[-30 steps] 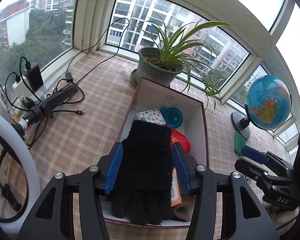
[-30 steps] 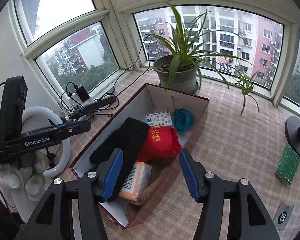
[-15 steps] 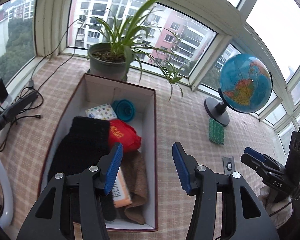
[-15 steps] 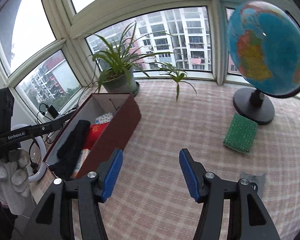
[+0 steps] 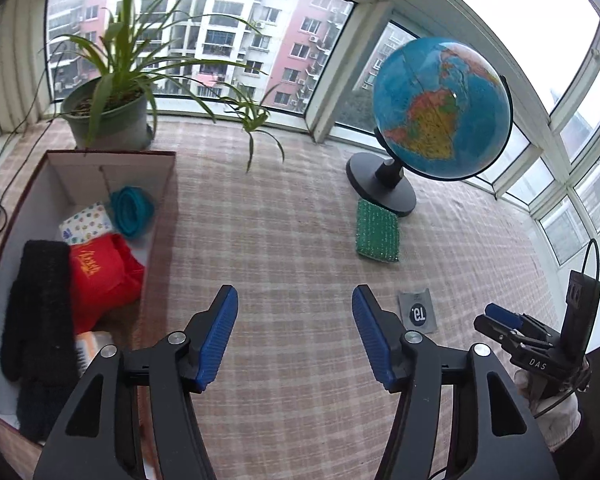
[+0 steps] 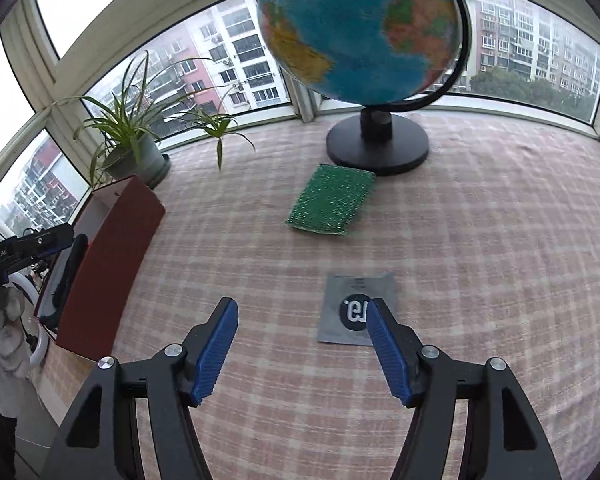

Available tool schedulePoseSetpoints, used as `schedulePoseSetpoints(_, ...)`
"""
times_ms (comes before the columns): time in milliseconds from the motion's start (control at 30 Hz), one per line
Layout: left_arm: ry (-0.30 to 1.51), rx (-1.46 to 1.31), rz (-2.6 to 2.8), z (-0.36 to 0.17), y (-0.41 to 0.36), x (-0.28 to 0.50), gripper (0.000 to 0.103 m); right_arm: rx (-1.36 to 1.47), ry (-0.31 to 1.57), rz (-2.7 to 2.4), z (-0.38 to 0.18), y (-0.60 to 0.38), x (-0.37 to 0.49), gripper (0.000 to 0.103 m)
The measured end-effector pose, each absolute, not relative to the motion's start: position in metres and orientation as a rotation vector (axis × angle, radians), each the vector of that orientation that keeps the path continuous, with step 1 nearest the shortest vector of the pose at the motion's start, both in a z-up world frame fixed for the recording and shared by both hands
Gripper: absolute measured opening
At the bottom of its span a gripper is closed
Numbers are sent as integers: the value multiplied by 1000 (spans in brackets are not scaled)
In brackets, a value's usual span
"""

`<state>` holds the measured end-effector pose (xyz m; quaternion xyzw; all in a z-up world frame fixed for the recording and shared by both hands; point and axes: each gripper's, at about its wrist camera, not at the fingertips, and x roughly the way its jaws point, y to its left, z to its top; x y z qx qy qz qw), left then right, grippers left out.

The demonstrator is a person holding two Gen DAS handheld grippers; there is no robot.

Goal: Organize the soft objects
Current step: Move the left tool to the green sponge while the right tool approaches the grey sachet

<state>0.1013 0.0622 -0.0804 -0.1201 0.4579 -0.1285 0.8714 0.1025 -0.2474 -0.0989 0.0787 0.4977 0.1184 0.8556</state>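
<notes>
Sponge (image 6: 332,204), green, lies flat on the checked cloth (image 6: 480,280) just in front of the globe's base (image 6: 376,144), well apart from the box (image 5: 160,216). Inside the box lie a black glove (image 5: 40,320), a red bag (image 5: 100,276), a teal roll (image 5: 131,211) and a dotted pack (image 5: 85,223). A grey packet (image 6: 356,308) lies on the cloth nearer than the sponge. Left gripper (image 5: 295,336) and right gripper (image 6: 301,350) have both just been opening; each hangs empty over bare cloth, jaws apart.
</notes>
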Motion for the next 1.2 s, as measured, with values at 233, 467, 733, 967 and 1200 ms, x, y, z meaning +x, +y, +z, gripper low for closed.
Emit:
schedulePoseSetpoints(233,1012,-185,-346,-90,-2,132,65,188,1117,238,-125,-279,105,63)
schedulePoseSetpoints(467,1067,-99,-397,-109,-59,172,66,194,1177,243,-147,-289,111,64)
schedulePoseSetpoints(733,1156,37,-452,-143,-116,218,68,198,1228,238,-170,-280,127,64)
schedulePoseSetpoints(967,1181,36,-432,-170,-119,253,68,180,1228,231,-179,-279,139,64)
schedulePoseSetpoints(1200,1228,-32,-437,-194,-113,272,68,184,1252,242,-190,-281,158,58)
